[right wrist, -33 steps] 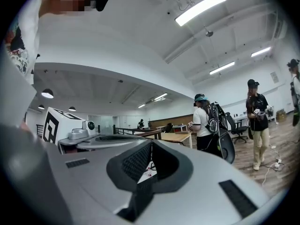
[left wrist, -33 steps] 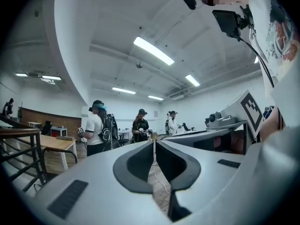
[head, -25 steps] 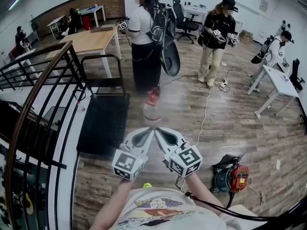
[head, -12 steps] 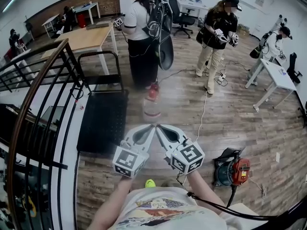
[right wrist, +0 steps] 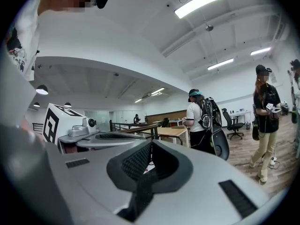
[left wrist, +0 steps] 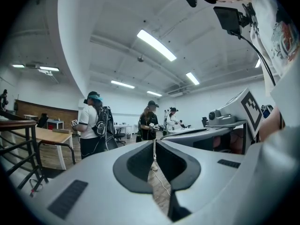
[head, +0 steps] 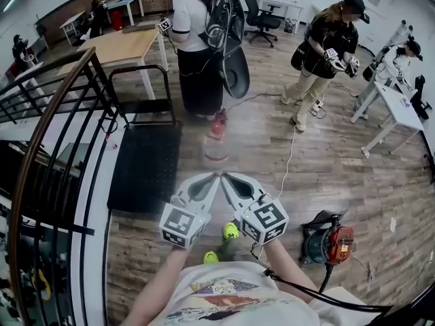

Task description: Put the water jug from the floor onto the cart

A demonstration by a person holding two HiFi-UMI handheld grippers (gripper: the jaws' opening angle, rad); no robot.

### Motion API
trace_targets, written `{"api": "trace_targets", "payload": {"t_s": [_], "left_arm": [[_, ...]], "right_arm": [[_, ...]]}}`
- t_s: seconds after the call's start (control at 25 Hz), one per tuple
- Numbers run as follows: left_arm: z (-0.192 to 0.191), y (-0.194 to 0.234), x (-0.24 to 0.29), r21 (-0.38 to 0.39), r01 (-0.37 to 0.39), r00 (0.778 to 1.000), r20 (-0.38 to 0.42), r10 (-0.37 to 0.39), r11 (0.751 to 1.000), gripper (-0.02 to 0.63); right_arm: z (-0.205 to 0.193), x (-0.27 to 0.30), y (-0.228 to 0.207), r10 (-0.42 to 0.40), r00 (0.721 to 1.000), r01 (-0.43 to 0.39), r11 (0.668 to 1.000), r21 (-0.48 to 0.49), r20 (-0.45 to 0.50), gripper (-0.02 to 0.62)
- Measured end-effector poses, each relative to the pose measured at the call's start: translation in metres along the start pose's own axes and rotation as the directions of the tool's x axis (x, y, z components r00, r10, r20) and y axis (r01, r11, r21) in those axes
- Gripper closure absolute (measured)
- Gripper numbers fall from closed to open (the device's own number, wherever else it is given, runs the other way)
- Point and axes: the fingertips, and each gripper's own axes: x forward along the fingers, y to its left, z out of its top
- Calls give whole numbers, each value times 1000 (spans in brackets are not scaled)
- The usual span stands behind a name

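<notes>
The water jug [head: 216, 147], clear with a red cap, stands upright on the wooden floor just beyond my grippers. To its left lies the black flat cart [head: 146, 167], its handle [head: 139, 87] at the far end. In the head view my left gripper [head: 215, 177] and right gripper [head: 225, 176] are held side by side with their tips almost touching, a little short of the jug. Both are shut with nothing in them. The left gripper view shows the left gripper [left wrist: 154, 142] shut, and the right gripper view shows the right gripper [right wrist: 150, 145] shut. The jug is hidden in both gripper views.
A dark stair railing [head: 41, 134] runs along the left. A person with a backpack [head: 200, 46] stands just behind the jug, and another person [head: 326, 60] stands at the right. A red and black machine [head: 329, 243] sits at my right, and a white cable [head: 289, 161] crosses the floor. A wooden table [head: 126, 49] is behind the cart.
My green shoes have come into view under the grippers as I step forward. Both grippers stay shut and together. The person at the right has walked further right.
</notes>
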Motion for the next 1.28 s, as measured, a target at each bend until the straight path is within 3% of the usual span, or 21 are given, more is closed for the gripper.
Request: {"api": "trace_targets", "payload": {"t_s": [0.36,0.88,1.28], "left_arm": [[5,33,66,12,-26,999,-34,26,1000,581],[-9,77,176,27,-64,995,-78,66,998,581],[-19,105,238,8,-101,989,-104,101,995,581]], "right_arm": [[9,36,-66,34,999,-34,997,64,12,574],[5,87,-176,85,996,-85,994,71,2,574],[-1,120,-237,123,992,-121,988,92,-18,574]]}}
